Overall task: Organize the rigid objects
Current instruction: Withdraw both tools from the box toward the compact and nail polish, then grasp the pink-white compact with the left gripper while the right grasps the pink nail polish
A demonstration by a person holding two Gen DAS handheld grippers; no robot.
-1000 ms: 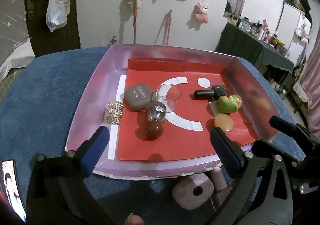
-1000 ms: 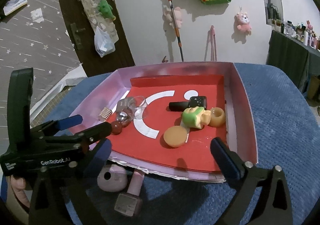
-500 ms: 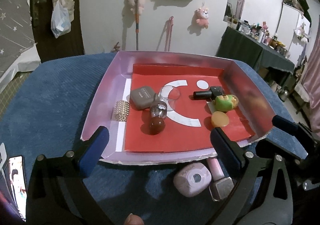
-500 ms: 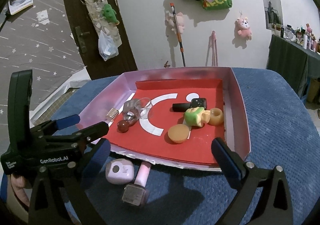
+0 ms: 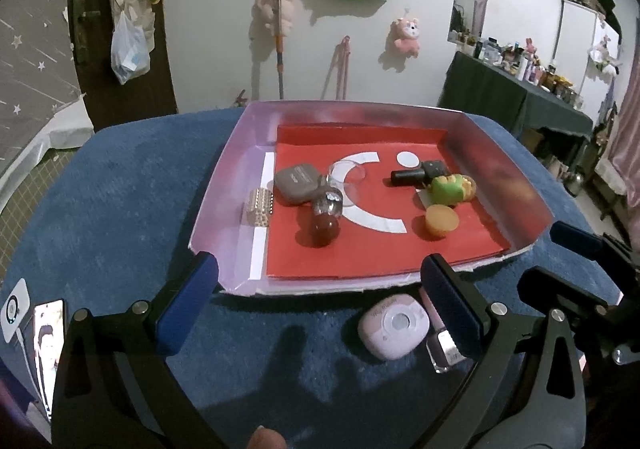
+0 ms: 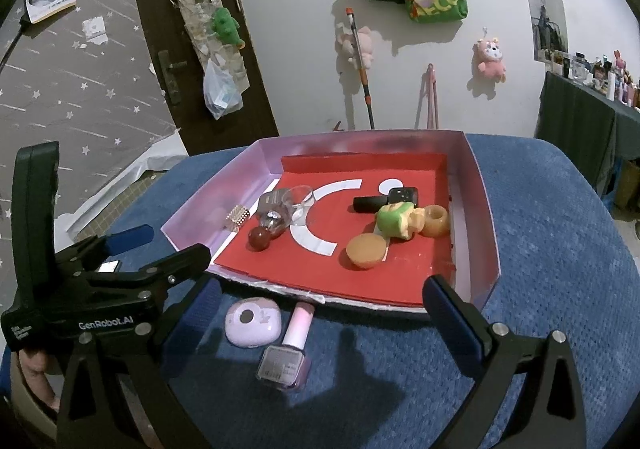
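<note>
Our left gripper (image 5: pixel 320 305): fingers wide, holding nothing, over the blue worktop (image 5: pixel 120 209) near the tray (image 5: pixel 224 177). Our right gripper (image 6: pixel 320 313): fingers wide, holding nothing. On the worktop, just outside the tray's near edge: lilac case (image 6: pixel 252 322) and pink polish bottle (image 6: pixel 289 353), lying side by side. In the tray, on the red mat: grey case (image 5: pixel 298 184), glass (image 5: pixel 346 180), black bottle (image 5: pixel 420 174), green toy (image 5: pixel 450 190), orange puck (image 5: pixel 441 221), red-ball bottle (image 5: pixel 326 219). Studded ring (image 5: pixel 259 207) at the tray's left.

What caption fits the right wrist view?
Open right gripper faces pink case and nail polish bottle on blue cloth before the tray.
</note>
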